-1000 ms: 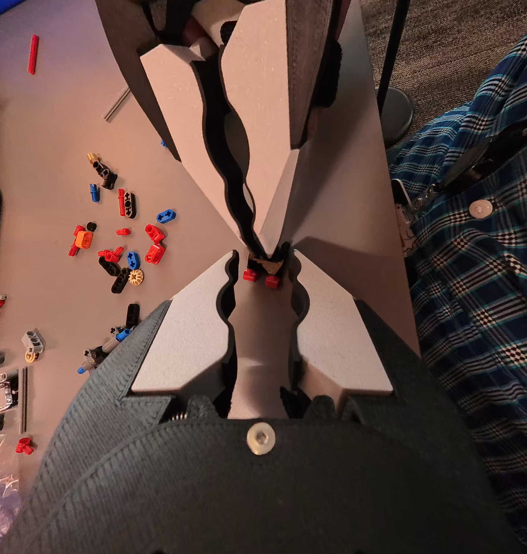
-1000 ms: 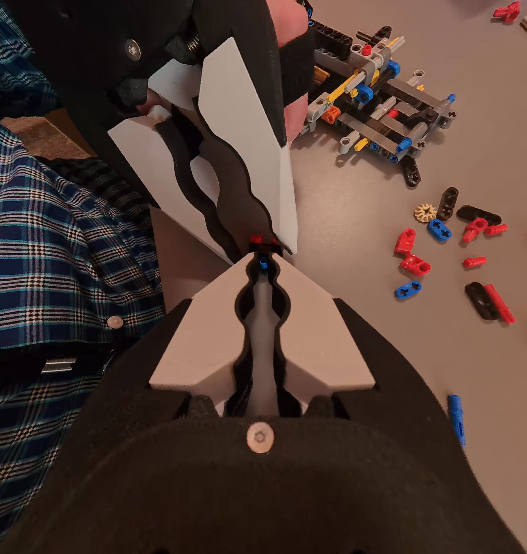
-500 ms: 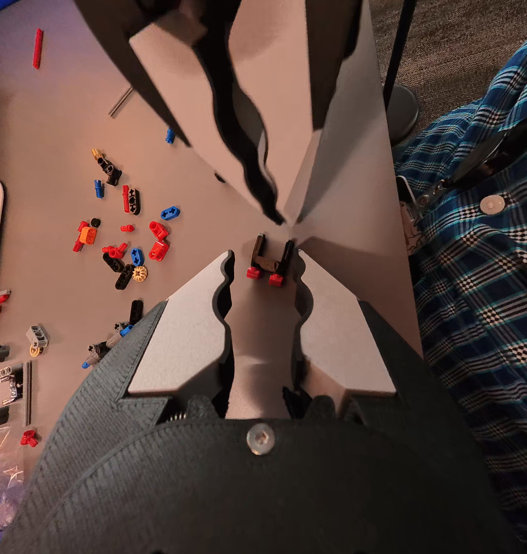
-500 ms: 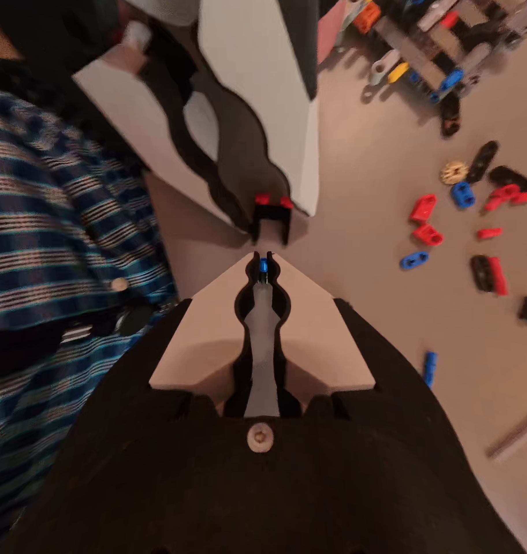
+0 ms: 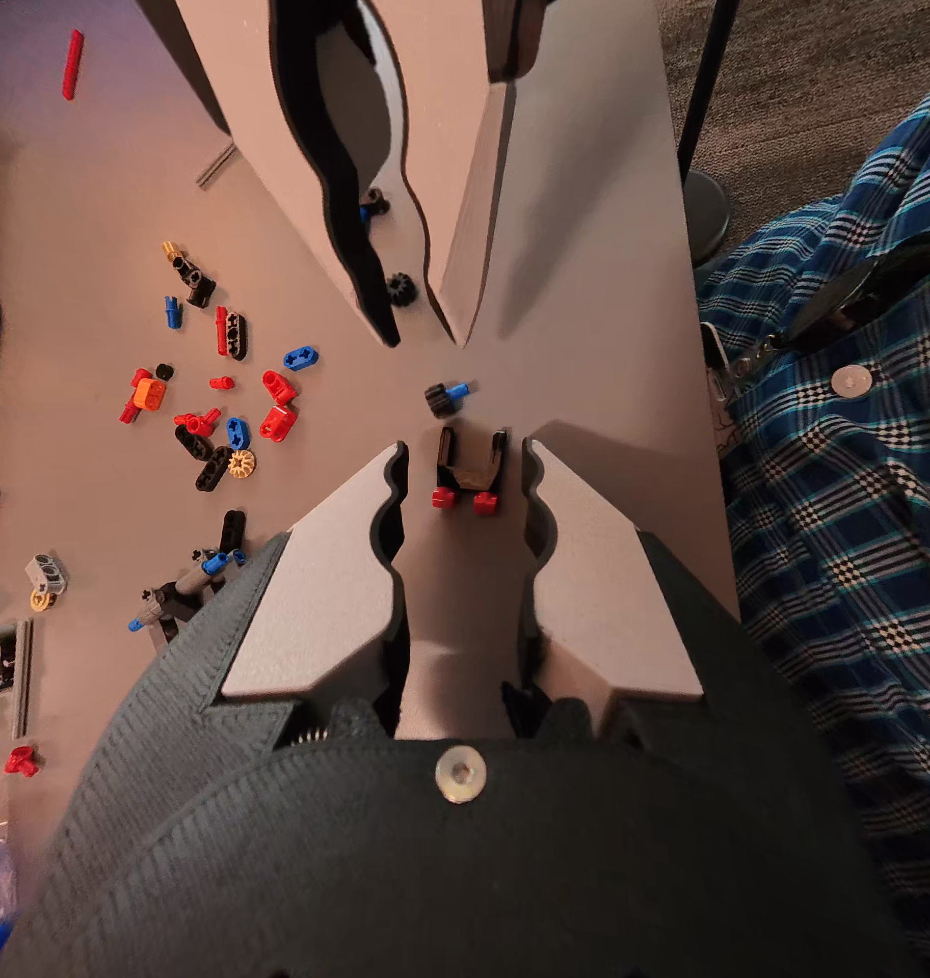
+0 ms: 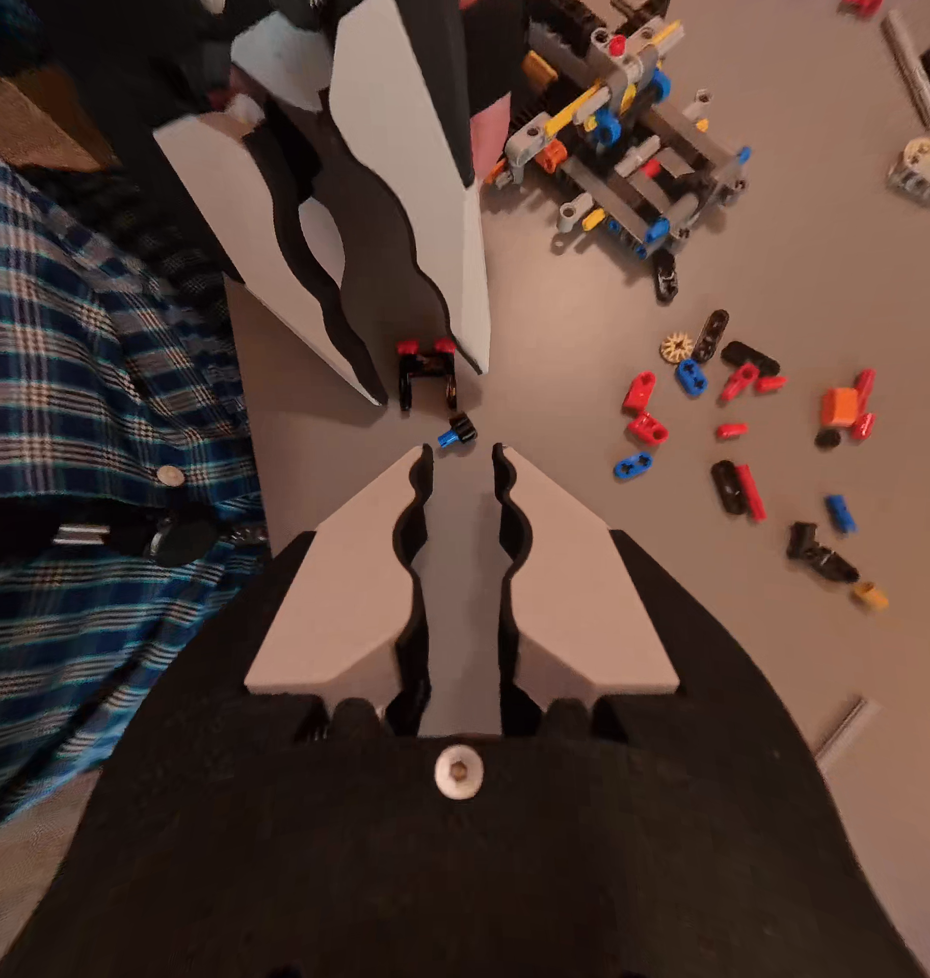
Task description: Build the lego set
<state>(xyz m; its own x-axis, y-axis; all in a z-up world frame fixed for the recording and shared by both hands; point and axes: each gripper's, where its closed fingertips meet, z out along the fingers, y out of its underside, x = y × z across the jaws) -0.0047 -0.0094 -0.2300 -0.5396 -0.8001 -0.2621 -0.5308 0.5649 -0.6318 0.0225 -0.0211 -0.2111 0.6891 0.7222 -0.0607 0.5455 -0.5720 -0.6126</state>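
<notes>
A black U-shaped piece [image 5: 468, 473] with two red pins lies on the grey table [image 5: 584, 264], between the fingers of my open left gripper [image 5: 462, 443] without touching them. Just beyond it lies a small black gear on a blue pin [image 5: 445, 396]. My right gripper [image 5: 426, 341] hangs open above and beyond, holding nothing. In the right wrist view the right gripper [image 6: 461, 450] is open, with the gear and pin [image 6: 457, 431] just past its tips. The U-shaped piece [image 6: 427, 376] sits inside the left gripper [image 6: 431, 383]. The partly built model [image 6: 621, 143] stands at the far right.
Loose red, blue and black pieces [image 5: 229, 402] and a tan gear [image 5: 240, 463] are scattered to the left. Another black gear [image 5: 399, 288] lies under the right gripper. The table edge [image 5: 701, 370] runs close on the right, beside a person's plaid shirt [image 5: 849, 529]. The left gripper's tips are roughly 4 cm from the right gripper's. From the left gripper's tips to the tan gear [image 5: 240, 463] is close to 9 cm. It is also in sight in the right wrist view [image 6: 687, 335].
The right gripper was shut on the blue pin at the U-shaped piece. It has opened and drawn back, and the gear and pin now lie on the table. The left gripper stays open.
</notes>
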